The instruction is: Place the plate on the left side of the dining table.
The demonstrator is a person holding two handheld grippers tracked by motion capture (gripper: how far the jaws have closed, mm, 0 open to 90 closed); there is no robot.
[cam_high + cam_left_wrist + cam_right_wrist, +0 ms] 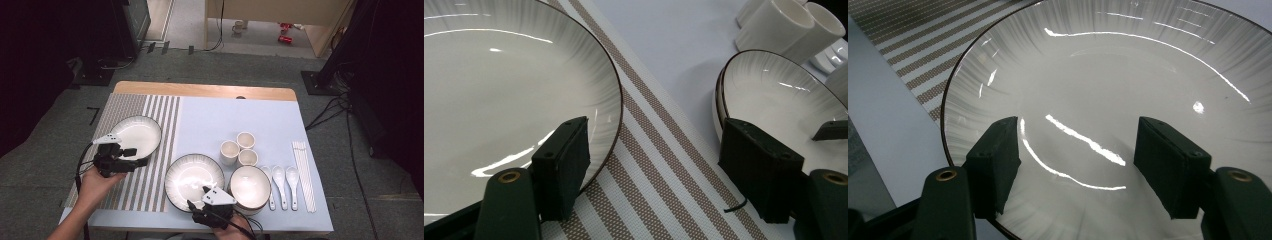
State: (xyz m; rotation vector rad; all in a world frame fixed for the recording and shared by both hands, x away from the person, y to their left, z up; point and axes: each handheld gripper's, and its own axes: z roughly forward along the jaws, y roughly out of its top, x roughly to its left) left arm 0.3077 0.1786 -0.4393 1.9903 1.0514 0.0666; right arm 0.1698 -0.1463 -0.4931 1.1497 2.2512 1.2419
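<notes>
A white dark-rimmed plate (136,134) lies on the striped placemat (150,185) at the left. My left gripper (136,157) stands open at its near rim. In the left gripper view the left jaw hangs over the plate (499,100), the right jaw is near another plate (784,95), and bare placemat (659,165) lies below the left gripper (659,145). That plate (194,177) sits at the front centre, and my right gripper (198,202) is open over its near edge. In the right gripper view the right gripper (1078,137) hovers over the shiny plate (1108,80) with nothing gripped.
Three white cups (240,149) stand behind a white bowl (250,186). Three spoons (281,181) and several chopsticks (304,175) lie at the right on the pale blue cloth (240,120). The table's front edge runs just under both hands.
</notes>
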